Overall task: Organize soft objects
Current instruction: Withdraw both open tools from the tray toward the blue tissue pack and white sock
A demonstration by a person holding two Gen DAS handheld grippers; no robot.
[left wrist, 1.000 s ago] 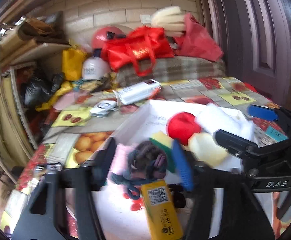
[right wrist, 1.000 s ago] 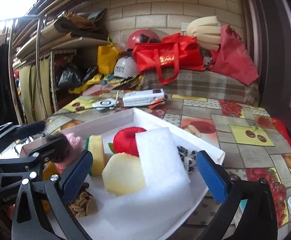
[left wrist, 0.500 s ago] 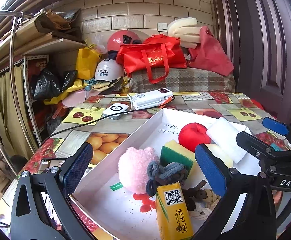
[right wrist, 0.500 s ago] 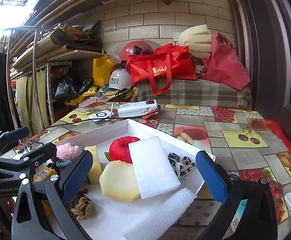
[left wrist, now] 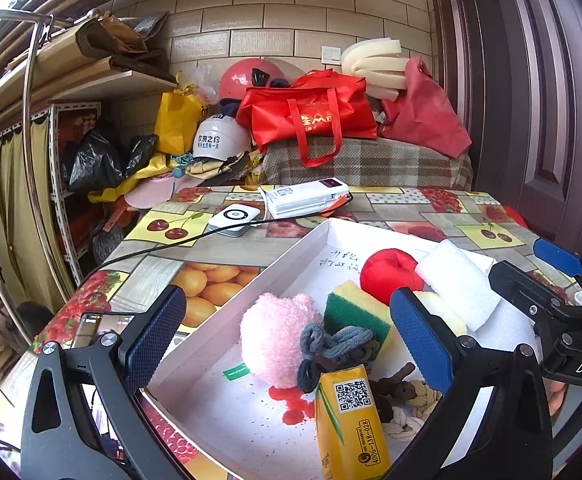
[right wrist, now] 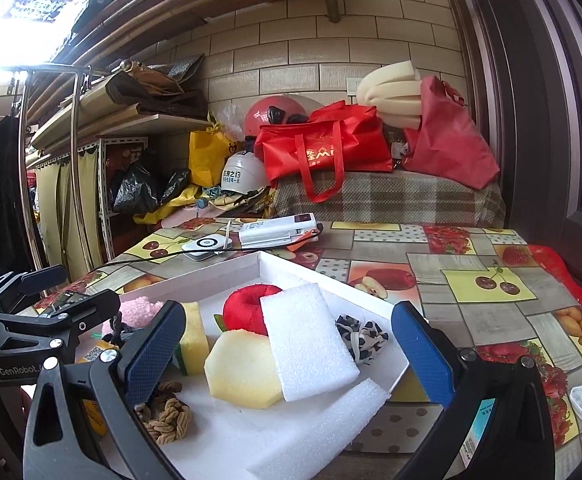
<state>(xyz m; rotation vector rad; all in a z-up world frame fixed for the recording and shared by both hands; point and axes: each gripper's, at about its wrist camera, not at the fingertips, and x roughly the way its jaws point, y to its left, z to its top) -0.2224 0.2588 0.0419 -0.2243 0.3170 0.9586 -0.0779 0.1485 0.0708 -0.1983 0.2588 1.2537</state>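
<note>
Cream brick wall (right wrist: 331,56), dark wooden door (right wrist: 551,120) at right, metal shelving (left wrist: 63,168) at left, fruit-print tablecloth (right wrist: 471,280), daylight overhead.

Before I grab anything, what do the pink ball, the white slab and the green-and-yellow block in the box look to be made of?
Pink ball: fluffy plush or chenille, matte, with a fuzzy nap.
White slab: likely expanded polyethylene foam, with a fine pebbled surface and crisp cut edges.
Green-and-yellow block: a kitchen sponge, with porous yellow foam under a coarse green scouring layer.
</note>
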